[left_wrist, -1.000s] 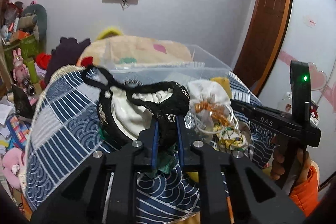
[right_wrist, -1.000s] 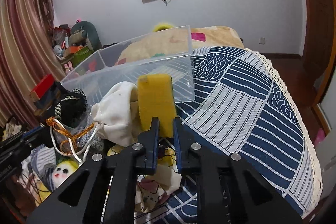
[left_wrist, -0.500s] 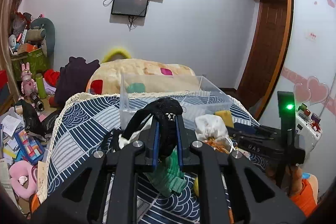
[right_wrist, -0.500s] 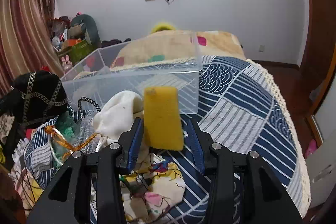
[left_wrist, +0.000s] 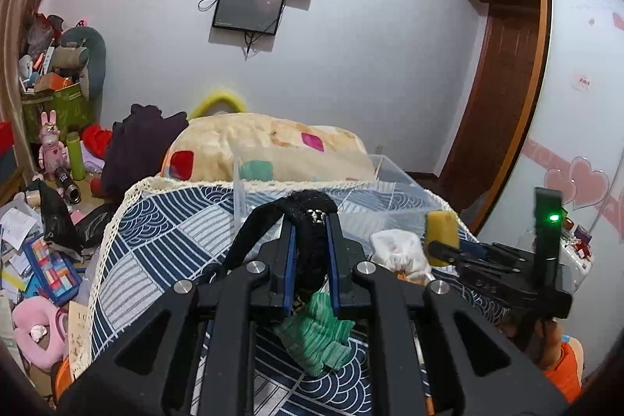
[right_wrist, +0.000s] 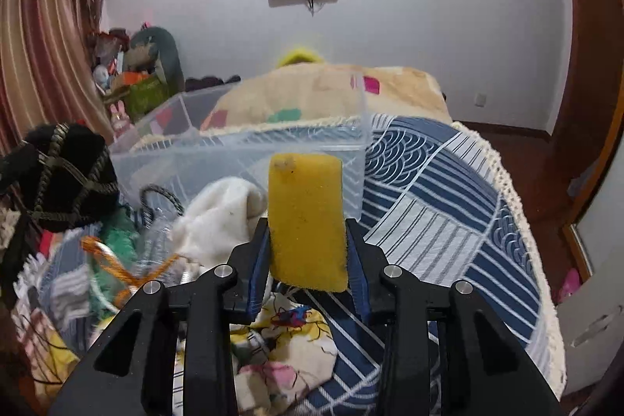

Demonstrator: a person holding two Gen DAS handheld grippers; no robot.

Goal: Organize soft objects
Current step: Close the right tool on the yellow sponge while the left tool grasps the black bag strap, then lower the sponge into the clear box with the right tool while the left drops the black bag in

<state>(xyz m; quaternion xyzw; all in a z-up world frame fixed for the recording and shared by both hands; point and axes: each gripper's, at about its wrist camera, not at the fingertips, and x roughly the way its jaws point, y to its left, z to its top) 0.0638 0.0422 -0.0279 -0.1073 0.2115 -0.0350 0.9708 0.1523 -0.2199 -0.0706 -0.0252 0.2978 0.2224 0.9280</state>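
My left gripper [left_wrist: 310, 221] is shut on a black fabric pouch with a chain trim [left_wrist: 312, 248], held up above the bed; the same pouch [right_wrist: 58, 174] shows at the left of the right wrist view. A yellow sponge [right_wrist: 306, 221] stands upright between the pads of my right gripper [right_wrist: 308, 225], whose jaws are closing and touch both of its sides. From the left wrist view the sponge [left_wrist: 440, 229] and right gripper [left_wrist: 442, 250] sit at the right. A clear plastic box [right_wrist: 241, 158] stands just beyond the sponge.
Soft things lie heaped on the blue patterned bedcover [right_wrist: 448, 201]: a white cloth [right_wrist: 218, 217], a green knit piece [left_wrist: 319, 334], a floral cloth [right_wrist: 280, 346], orange cord [right_wrist: 117, 268]. A beige quilt [left_wrist: 273, 147] lies behind the box. Clutter covers the floor [left_wrist: 43, 260] at left.
The left gripper has risen with the black pouch, lifting it off the pile. The right jaws went from shut below the sponge to wide around it, then narrowed onto it.
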